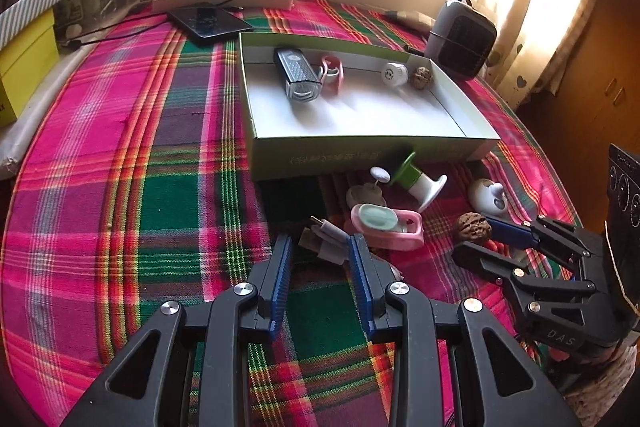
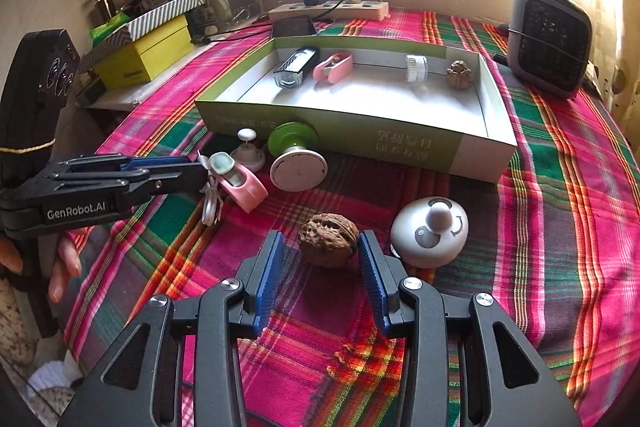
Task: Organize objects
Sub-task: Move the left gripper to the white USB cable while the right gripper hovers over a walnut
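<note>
Right gripper [image 2: 318, 253]: jaws apart, a walnut [image 2: 328, 239] on the plaid-clothed table [image 2: 560, 227] between the blue pads, gaps showing on both sides, not clamped. Left gripper [image 1: 320, 251]: jaws apart, tips astride a bundled white cable [image 1: 326, 237] lying on the cloth; whether the pads touch it cannot be told. Just beyond the cable: pink clip-shaped item with a pale green oval top [image 1: 386, 223], small white pin-topped piece [image 1: 374, 183], green-and-white spool on its side [image 1: 416, 179] against the near wall of the box. Beside the walnut: white dome-shaped gadget with a knob [image 2: 430, 231]. Open shallow cardboard box [image 2: 360, 135]: holds a silver-and-black lamp-like device [image 2: 296, 67], second pink clip [image 2: 333, 66], white cap [image 2: 416, 68], second walnut [image 2: 460, 70]. Farther back: small grey heater [image 2: 550, 39], power strip with black charger [image 2: 328, 9], dark phone [image 1: 208, 21].
</note>
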